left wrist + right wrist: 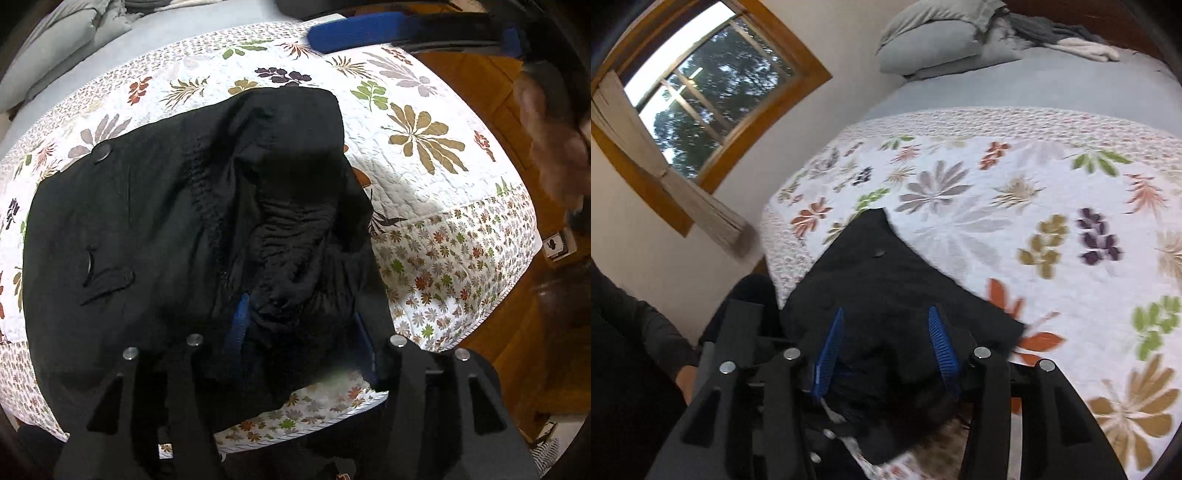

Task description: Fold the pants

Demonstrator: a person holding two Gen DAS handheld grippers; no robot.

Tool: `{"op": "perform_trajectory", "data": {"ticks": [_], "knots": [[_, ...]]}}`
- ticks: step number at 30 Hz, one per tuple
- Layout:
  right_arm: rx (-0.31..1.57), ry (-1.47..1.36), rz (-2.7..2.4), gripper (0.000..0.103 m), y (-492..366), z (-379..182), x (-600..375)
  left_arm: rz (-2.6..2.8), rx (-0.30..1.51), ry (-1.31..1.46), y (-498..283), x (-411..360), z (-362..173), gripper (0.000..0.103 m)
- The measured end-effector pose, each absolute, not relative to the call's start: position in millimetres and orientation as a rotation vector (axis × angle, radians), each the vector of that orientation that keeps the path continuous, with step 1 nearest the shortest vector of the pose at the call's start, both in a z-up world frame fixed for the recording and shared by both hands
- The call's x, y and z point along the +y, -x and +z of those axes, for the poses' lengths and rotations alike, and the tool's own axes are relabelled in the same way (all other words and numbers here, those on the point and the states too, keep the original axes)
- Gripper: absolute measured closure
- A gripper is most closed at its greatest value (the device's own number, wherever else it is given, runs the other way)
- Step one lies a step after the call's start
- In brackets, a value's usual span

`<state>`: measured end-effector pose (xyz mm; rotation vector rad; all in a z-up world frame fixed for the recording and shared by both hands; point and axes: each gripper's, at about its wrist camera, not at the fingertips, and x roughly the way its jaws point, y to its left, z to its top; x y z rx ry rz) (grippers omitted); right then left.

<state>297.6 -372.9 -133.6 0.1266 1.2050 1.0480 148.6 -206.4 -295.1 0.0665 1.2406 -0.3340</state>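
Black pants (155, 229) lie bunched on a floral quilt (424, 155) near the bed's front corner. The elastic waistband is rumpled in the middle, and a button shows at the upper left. My left gripper (299, 325) has blue pads set apart, with the waistband fabric heaped between and over them. In the right wrist view the pants (886, 280) lie under my right gripper (886, 332). Its blue pads stand apart, with dark fabric bulging between them. The right gripper's blue finger (354, 33) also crosses the top of the left wrist view.
Grey pillows (934, 40) and a grey sheet (1034, 85) lie at the head of the bed. A wood-framed window (701, 85) is in the wall to the left. Wooden floor (480, 85) lies beyond the quilt's right edge, with a person's blurred hand (546, 147) above it.
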Motion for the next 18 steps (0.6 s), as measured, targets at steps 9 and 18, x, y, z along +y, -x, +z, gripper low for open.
{"op": "perform_trajectory", "data": {"ticks": [9,18], "knots": [[1.371,0.026,0.93,0.054,-283,-199,-362,-0.435,1.243,0.014,-125,-175,-273,0.032],[1.419,-0.267,0.734,0.017,-268,-186,-414,-0.382,1.151,0.257,-118,-30,-220,0.012]]}}
